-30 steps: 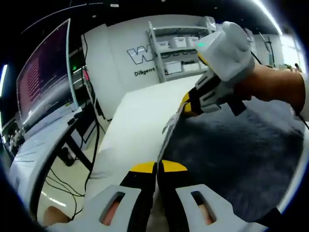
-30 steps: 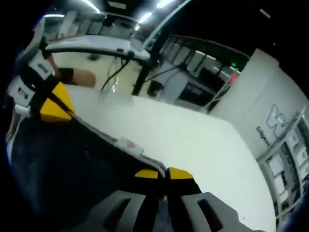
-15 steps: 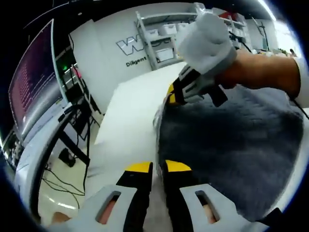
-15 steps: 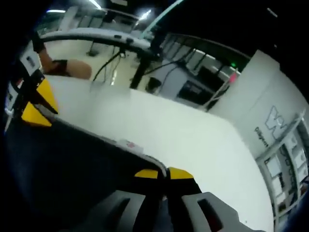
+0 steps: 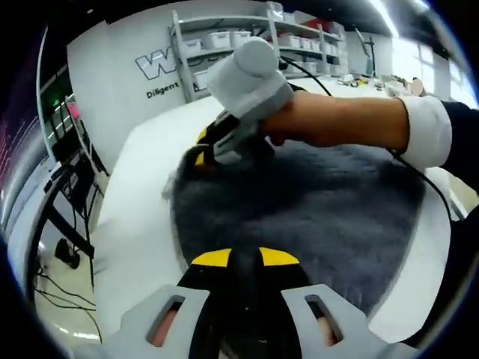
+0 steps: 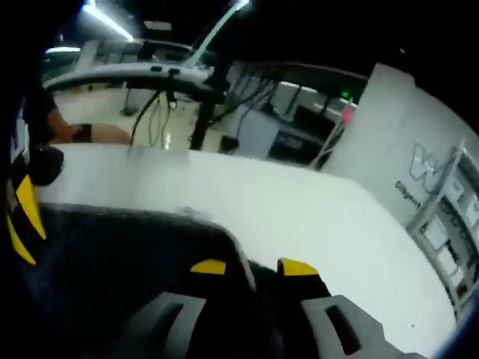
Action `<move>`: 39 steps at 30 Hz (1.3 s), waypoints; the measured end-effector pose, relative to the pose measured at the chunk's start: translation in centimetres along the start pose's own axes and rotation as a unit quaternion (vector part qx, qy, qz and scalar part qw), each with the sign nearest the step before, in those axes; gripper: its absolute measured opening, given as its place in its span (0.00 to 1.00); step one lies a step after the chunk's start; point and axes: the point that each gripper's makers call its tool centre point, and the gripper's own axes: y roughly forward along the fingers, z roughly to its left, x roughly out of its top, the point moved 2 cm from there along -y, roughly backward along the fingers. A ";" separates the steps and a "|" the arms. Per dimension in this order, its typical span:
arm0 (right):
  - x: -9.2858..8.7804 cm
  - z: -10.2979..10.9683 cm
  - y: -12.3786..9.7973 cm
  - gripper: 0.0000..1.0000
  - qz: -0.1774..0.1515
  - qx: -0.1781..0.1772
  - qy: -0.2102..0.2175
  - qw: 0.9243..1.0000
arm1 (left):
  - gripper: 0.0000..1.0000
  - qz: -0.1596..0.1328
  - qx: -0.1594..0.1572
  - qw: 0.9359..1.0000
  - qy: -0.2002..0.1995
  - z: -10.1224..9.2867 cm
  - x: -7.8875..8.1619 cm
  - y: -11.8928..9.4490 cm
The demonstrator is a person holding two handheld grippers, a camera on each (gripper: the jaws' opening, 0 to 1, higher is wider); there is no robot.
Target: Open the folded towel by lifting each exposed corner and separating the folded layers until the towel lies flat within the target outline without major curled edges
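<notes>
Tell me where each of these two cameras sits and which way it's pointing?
Left gripper view: rides on the left gripper, facing across the grey towel toward the shelving; the person's forearm and the right gripper show.
Right gripper view: rides on the right gripper, facing over the towel's edge and white table toward desks; the left gripper enters at left.
Shared: towel, table, each other's gripper.

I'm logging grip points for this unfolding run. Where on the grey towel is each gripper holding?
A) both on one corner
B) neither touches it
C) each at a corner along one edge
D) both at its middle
C: the left gripper and the right gripper each pinch a separate corner of the towel along one edge.
</notes>
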 end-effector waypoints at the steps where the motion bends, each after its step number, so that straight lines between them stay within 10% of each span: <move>1: -0.2 0.0 -0.4 0.22 -0.002 0.001 0.016 1.000 | 0.12 0.001 -0.004 1.000 0.000 -0.1 0.0 -0.1; 12: -0.7 -1.0 -3.1 0.31 -0.025 -0.010 0.074 0.997 | 0.11 0.003 -0.027 1.000 -0.011 -0.5 0.2 -1.5; 21: -0.4 -0.1 -4.7 0.00 -0.031 -0.024 0.088 0.995 | 0.11 0.027 -0.045 0.999 0.005 -1.3 0.1 -0.9; 39: -1.7 2.5 -3.2 0.00 -0.010 0.009 0.093 0.996 | 0.01 0.090 -0.037 0.995 0.017 -2.1 -1.5 -1.3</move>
